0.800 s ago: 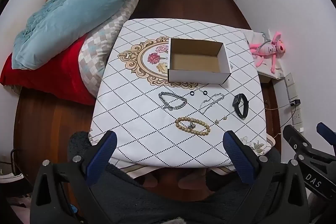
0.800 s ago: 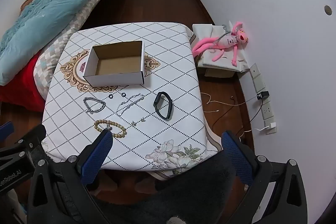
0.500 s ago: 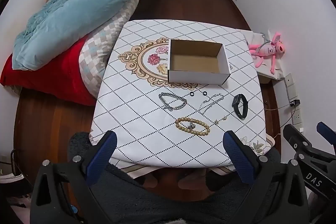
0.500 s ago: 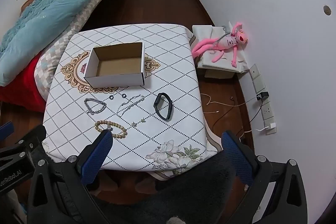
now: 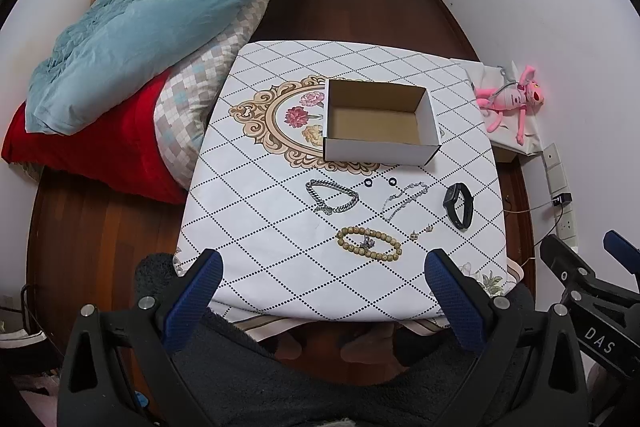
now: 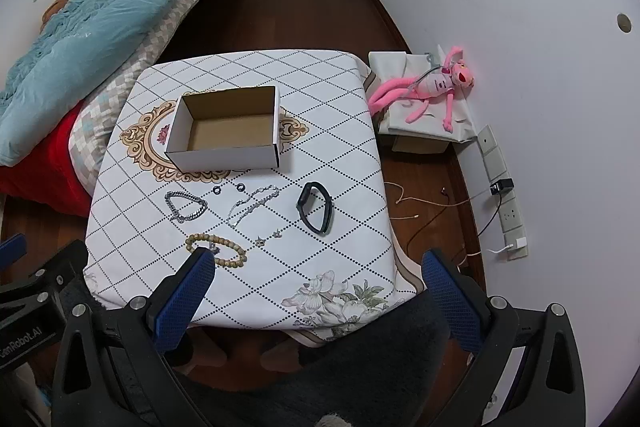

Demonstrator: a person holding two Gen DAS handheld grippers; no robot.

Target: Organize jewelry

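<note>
Jewelry (image 5: 368,245) near table (image 5: 256,227) front edge, box (image 5: 378,125) behind

Both wrist views overlook the table (image 5: 280,227) from above.

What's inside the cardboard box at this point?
The cardboard box shows only its bare brown floor; no jewelry is in it. Its near wall hides a thin strip of floor in both views.

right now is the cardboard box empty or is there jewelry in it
Empty. The cardboard box shows only its bare brown floor in both views, and the bead bracelet and black wristband lie on the tablecloth outside it.
</note>
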